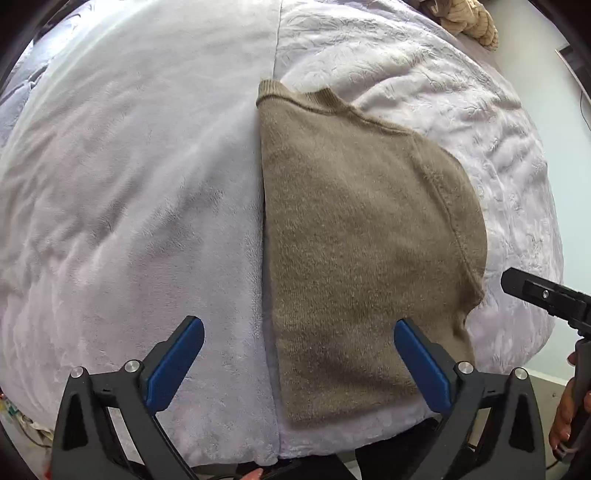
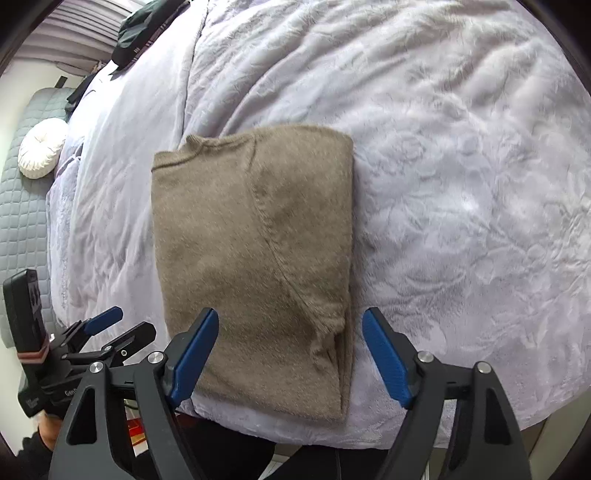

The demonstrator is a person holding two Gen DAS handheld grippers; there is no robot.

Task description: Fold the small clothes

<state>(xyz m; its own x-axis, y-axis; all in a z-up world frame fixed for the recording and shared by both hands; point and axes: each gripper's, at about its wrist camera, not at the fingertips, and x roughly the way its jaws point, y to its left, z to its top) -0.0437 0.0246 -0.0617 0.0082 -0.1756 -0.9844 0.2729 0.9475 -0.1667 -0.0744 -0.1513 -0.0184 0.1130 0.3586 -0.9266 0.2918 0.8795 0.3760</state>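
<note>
A tan knitted sweater (image 1: 362, 236) lies folded into a tall rectangle on a pale lilac plush blanket (image 1: 129, 184), its ribbed collar at the far end. My left gripper (image 1: 299, 325) hangs above its near left edge, blue pads wide apart, with nothing held between them. In the right wrist view the same sweater (image 2: 251, 258) lies flat below my right gripper (image 2: 290, 317), which is open above the near right corner of the fold; its pads do not touch the cloth. The left gripper (image 2: 110, 325) shows at the left of that view.
The blanket (image 2: 461, 184) covers a bed whose near edge runs just under both grippers. A round white cushion (image 2: 40, 147) and dark clothes (image 2: 140, 29) lie at the far left. A beige garment (image 1: 469, 22) sits at the far right corner. A hand (image 1: 565, 417) holds the right gripper's handle.
</note>
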